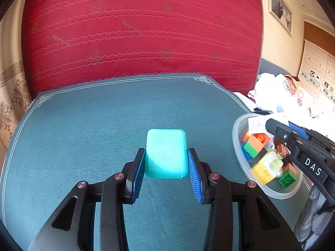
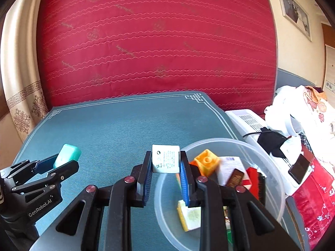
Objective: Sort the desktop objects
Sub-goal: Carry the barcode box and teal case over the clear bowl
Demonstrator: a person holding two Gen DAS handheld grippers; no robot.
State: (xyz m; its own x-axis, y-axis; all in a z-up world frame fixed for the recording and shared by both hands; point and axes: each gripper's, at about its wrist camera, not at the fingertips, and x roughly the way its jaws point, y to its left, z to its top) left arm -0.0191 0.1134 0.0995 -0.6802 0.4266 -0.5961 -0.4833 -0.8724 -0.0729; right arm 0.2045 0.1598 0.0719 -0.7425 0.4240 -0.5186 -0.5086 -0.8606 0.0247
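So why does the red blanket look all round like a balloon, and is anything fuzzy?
Left wrist view: the fisheye lens bulges the red blanket and bends the table edge; the turquoise box is sharp. Right wrist view: same bulge; the yellow block looks slightly soft, and sunlight washes out the white cloth.

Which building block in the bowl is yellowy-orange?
The yellow-orange block at the far side of the clear bowl, one round stud on top. The other blocks there are green or mixed colours.
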